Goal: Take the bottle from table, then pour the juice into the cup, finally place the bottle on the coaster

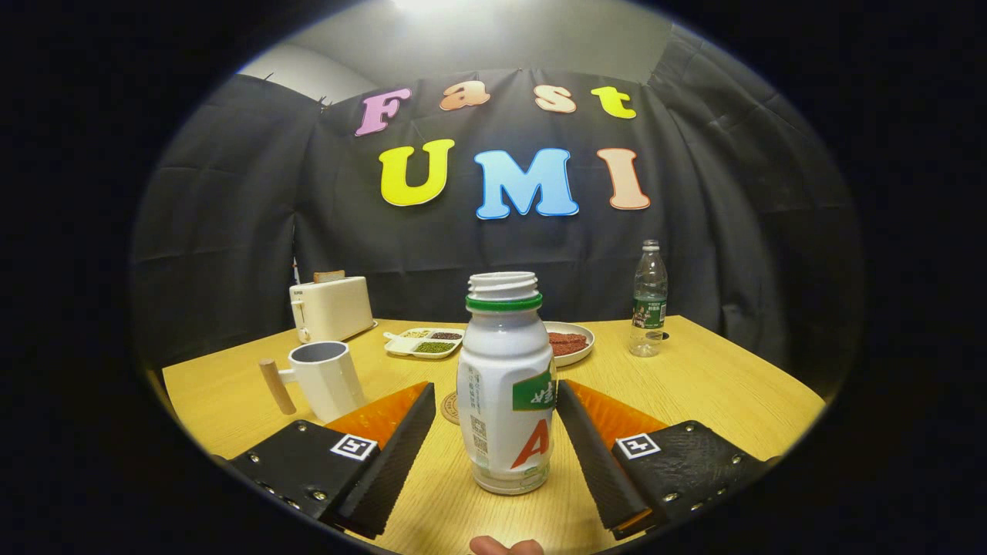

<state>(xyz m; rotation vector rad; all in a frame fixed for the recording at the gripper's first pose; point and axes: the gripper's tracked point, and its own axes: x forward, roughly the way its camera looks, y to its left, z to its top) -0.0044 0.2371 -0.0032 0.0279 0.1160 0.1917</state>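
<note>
A white juice bottle with a green neck ring and no cap stands upright on the wooden table, right between my two fingers. My gripper is open: the right finger sits close to the bottle's side, the left finger stands a little apart from it. A white cup with a wooden handle stands beyond the left finger. A round coaster lies flat just behind the bottle, mostly hidden by it.
At the back stand a white toaster, a divided tray of beans, a plate of red grains and a clear water bottle. A fingertip of a person shows below the bottle.
</note>
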